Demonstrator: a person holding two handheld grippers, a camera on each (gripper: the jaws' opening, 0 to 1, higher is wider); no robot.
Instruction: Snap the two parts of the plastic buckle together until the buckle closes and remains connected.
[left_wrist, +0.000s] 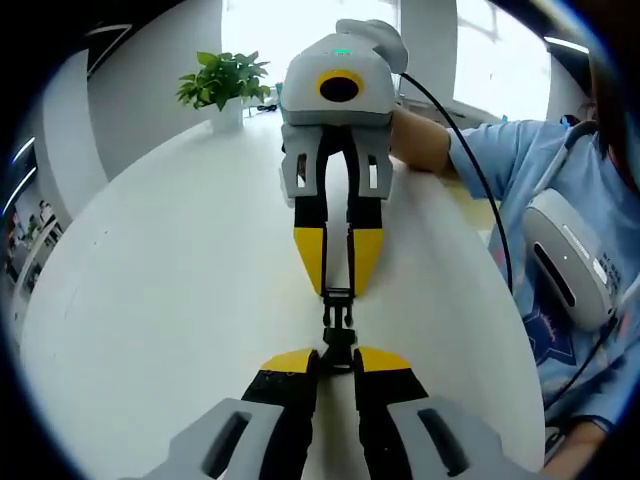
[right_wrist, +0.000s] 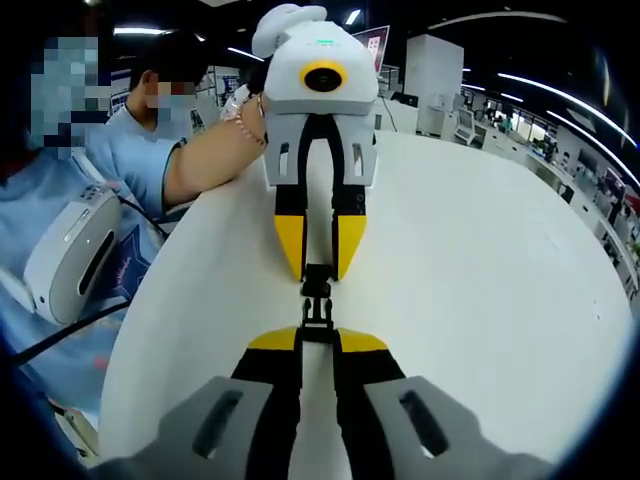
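Buckle (left_wrist: 338, 322) at frame centre, held just above the white surface (left_wrist: 150, 300). My left gripper (left_wrist: 337, 358) pinches one half, right gripper (right_wrist: 318, 338) the other. Looks light, stiff, slick plastic; I'd grip the flat bodies, not the prongs.

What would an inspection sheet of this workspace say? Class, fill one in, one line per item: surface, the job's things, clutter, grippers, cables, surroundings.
Surface: round white table, bare around the work.
Job's things: small black plastic buckle, held between the two grippers above the table; whether the halves are latched cannot be told.
Clutter: nothing seen.
Grippers: left gripper and right gripper, yellow-tipped, face each other, each shut on one end of the buckle.
Cables: black cable runs from the right gripper toward the person.
Surroundings: green potted plant at the table's far edge; person in light blue shirt; bright windows.
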